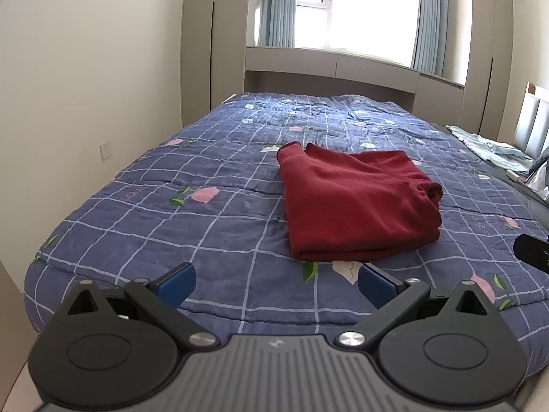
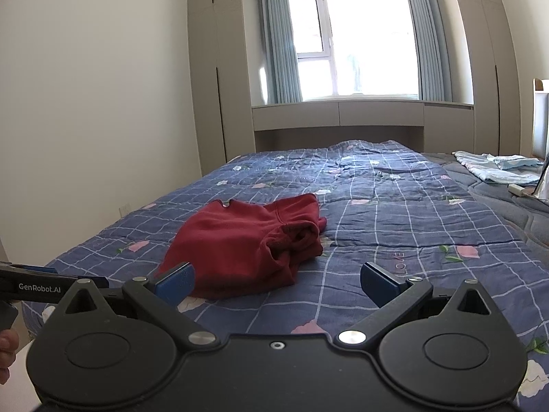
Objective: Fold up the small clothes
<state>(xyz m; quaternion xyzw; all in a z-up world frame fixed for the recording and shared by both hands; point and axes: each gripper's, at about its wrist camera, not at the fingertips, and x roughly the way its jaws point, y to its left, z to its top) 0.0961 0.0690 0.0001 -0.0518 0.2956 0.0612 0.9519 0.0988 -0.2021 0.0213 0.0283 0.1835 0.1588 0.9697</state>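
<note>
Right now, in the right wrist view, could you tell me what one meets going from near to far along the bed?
Right gripper, open → red folded garment → blue checked quilt → low cabinet under the window → window.

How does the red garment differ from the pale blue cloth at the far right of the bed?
The red garment is dark red and folded into a compact stack mid-quilt; the pale blue cloth is light and lies loosely spread near the headboard side. Both rest on the bed, untouched by either gripper.

- Bright window [image 2: 357, 41] at twelve o'clock, blue curtains [image 2: 281, 41] either side.
- Beige wardrobes [image 2: 219, 79] flank it.
- Pale wall [image 1: 92, 79] at nine o'clock.
- Blue checked quilt [image 1: 212, 206] below.
</note>
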